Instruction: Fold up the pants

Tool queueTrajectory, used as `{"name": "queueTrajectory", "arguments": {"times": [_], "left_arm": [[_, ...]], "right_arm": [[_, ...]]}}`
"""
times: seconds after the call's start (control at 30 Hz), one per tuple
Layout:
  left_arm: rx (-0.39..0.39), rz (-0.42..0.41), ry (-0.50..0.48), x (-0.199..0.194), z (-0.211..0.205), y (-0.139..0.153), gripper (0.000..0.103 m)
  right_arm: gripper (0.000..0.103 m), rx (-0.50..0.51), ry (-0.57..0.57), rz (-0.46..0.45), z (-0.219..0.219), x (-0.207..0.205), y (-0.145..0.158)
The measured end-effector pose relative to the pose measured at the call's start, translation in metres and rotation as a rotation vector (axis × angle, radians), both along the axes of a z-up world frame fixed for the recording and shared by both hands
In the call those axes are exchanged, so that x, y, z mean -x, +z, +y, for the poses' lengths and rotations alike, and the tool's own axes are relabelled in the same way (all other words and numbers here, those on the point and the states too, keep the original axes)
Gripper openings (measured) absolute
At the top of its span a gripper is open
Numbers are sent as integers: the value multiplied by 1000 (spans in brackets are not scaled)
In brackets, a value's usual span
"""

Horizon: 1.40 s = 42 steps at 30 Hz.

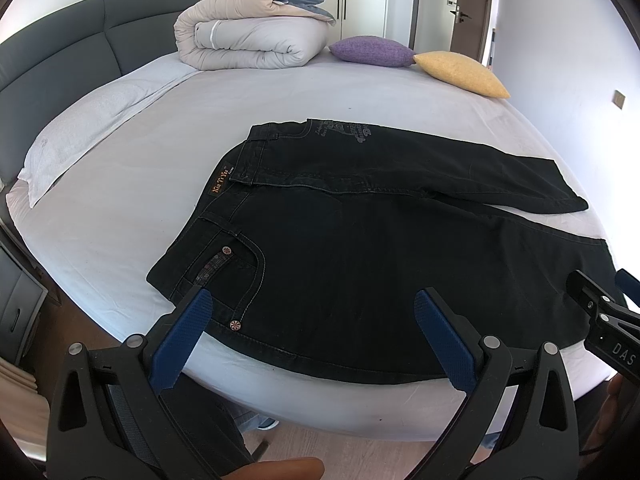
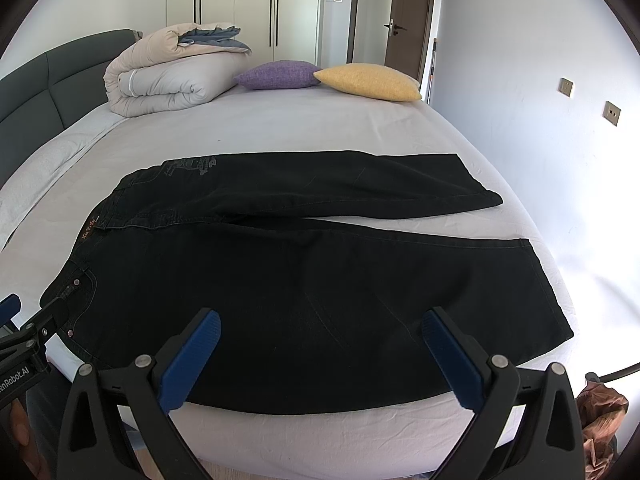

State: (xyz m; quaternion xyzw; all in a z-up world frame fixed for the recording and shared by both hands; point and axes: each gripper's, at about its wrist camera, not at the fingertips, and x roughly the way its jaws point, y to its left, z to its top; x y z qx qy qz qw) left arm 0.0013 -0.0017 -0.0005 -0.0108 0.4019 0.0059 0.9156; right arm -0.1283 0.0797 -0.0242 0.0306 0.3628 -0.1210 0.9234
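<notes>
My black jeans (image 1: pixel 360 248) lie flat and unfolded on the bed (image 1: pixel 160 160); both hand-held grippers, left (image 1: pixel 312 332) and right (image 2: pixel 320 344), hang spread and empty, so every fold remains.

Pants (image 1: pixel 400 248) cover the near edge of bed (image 1: pixel 160 168). Bare sheet left of and beyond them, open for passing. Far side blocked: duvet (image 1: pixel 248 36) far left, purple cushion (image 1: pixel 370 51) and yellow cushion (image 1: pixel 460 74) far right.
</notes>
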Motion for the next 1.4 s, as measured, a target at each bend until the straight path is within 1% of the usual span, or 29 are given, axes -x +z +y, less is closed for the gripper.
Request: {"name": "queueTrajectory", "arguments": {"times": [1.03,1.17,1.2,1.27,1.3,1.33,1.4], "left_arm": [[-4,2,0,4,0,2,103],[-2,4,-9,5,3,1,103],[6,3,-11,5,7,-7,103],[13,-25,-14,8,8,-8,103],[0,-39,-15,9,6,-9,103],[-26,-55,-34,11,4,-11,103],[-75,-63,-75,11,-4,-14,103]], "right_arm": [[103,-4,0,4,-1,-2,1],[103,-5,0,4,0,-2,-1],[103,-5,0,5,1,-2,-1],[103,-5,1,5,0,-3,0],[103,-5,2,6,1,-3,-1],[103,-3,4,7,1,-3,-2],[103,1,8,6,0,-4,-3]]}}
